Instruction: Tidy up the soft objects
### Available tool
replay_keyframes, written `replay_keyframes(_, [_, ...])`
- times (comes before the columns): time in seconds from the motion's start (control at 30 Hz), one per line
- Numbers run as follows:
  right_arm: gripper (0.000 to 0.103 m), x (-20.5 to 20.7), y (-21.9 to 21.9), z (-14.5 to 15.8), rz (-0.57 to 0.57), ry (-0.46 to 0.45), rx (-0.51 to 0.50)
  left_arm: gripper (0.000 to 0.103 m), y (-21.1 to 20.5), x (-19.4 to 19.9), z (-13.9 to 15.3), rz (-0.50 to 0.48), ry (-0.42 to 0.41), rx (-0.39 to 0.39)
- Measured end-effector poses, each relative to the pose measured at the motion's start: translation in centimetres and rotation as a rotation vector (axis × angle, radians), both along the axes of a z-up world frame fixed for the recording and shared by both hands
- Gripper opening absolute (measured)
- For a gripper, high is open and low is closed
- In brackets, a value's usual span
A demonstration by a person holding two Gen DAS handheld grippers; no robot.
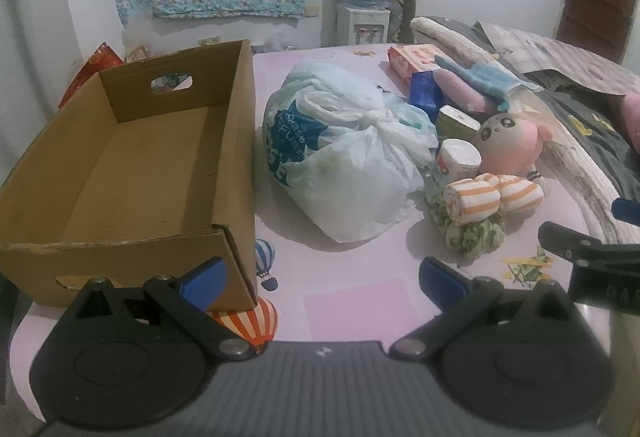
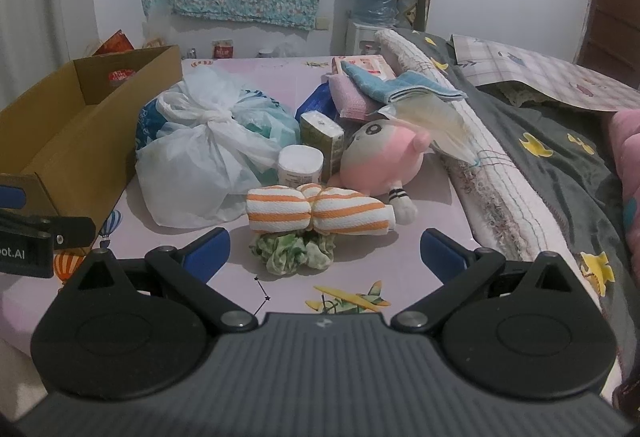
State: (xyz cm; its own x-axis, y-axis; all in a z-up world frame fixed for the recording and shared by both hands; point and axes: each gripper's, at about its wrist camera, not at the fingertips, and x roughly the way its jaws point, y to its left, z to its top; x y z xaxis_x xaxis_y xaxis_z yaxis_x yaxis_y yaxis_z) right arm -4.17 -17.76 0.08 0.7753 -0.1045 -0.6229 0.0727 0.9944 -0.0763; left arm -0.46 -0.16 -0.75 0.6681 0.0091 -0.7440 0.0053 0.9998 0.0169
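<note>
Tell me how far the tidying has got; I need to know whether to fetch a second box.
Nothing looks done: the cardboard box is empty. Nothing is in hand either; the left hand-held gripper and the right hand-held gripper are both open. Everything is left: the striped towel roll, green scrunchie, plush toy and knotted plastic bag lie on the bed.

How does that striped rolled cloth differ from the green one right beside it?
The striped cloth is white with orange bands; the green cloth has a leafy print. The striped cloth is rolled tight and pinched at its middle; the green cloth is loosely crumpled and looks smaller. Both lie touching on the pink sheet, ungrasped.
</note>
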Motion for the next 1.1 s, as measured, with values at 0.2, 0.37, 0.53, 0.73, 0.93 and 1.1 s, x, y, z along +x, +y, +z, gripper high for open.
replay_keyframes(0.2, [0.102,-0.01,-0.05,-0.04,-0.002,0.003,0.001,0.103,-0.10,0.00,-0.11,-0.010,0.007,0.003])
replay_keyframes(0.37, [0.102,0.01,-0.02,-0.05,-0.002,0.003,0.002,0.103,-0.09,-0.04,-0.17,-0.017,0.013,0.000])
replay_keyframes(0.53, [0.102,0.00,-0.02,-0.06,-0.001,0.003,0.000,0.103,-0.11,-0.04,-0.12,-0.022,0.013,-0.001])
replay_keyframes(0.73, [0.102,0.01,-0.10,-0.05,-0.004,0.003,0.001,0.103,-0.15,0.03,-0.20,-0.025,0.015,-0.001])
replay_keyframes(0.93, [0.102,-0.02,-0.32,-0.11,-0.005,0.002,0.001,0.103,-0.20,0.04,-0.23,-0.026,0.014,-0.001])
replay_keyframes(1.1, [0.102,-0.05,-0.41,-0.12,-0.005,0.001,0.002,0.103,-0.20,0.05,-0.23,-0.026,0.014,0.000])
